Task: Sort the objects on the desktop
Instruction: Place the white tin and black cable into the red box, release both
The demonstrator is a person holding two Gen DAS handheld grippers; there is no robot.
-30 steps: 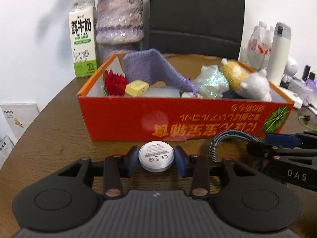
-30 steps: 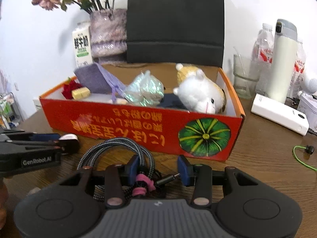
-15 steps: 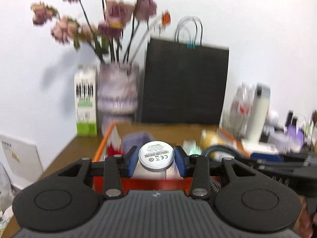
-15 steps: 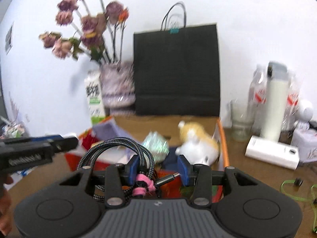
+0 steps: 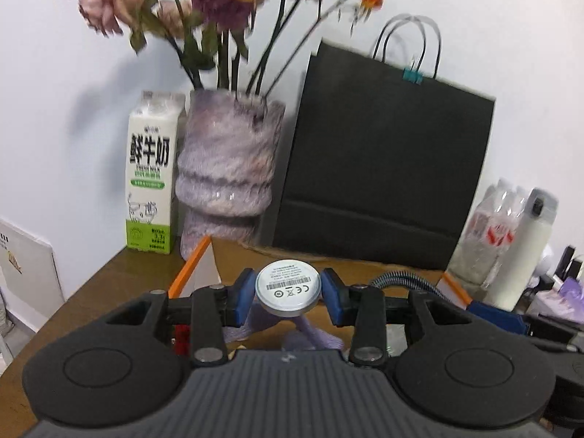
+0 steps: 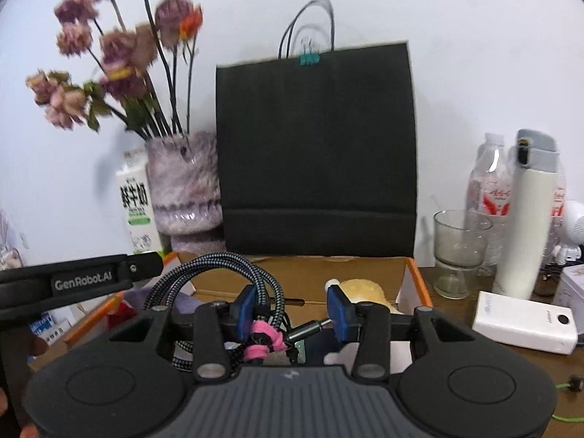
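Observation:
My left gripper (image 5: pixel 288 294) is shut on a round white disc (image 5: pixel 288 289) with a label, held up over the orange cardboard box (image 5: pixel 191 262). My right gripper (image 6: pixel 292 308) is shut on a coiled braided cable (image 6: pixel 219 273) tied with a pink band (image 6: pixel 262 341); its metal plug (image 6: pixel 308 330) points at the right pad. It hangs above the same box (image 6: pixel 416 281), where a yellow plush toy (image 6: pixel 361 288) and a purple cloth (image 5: pixel 310 335) lie. The left gripper's arm (image 6: pixel 84 281) shows at the left of the right wrist view.
Behind the box stand a black paper bag (image 6: pixel 317 153), a purple vase with dried flowers (image 5: pixel 228 175) and a milk carton (image 5: pixel 149 179). At the right are a glass (image 6: pixel 456 252), water bottles (image 6: pixel 489 186), a white flask (image 6: pixel 529 219) and a white power bank (image 6: pixel 525 323).
Both grippers have risen from the table in front of the box to above it, each still holding its object. The view now looks over the box's front wall.

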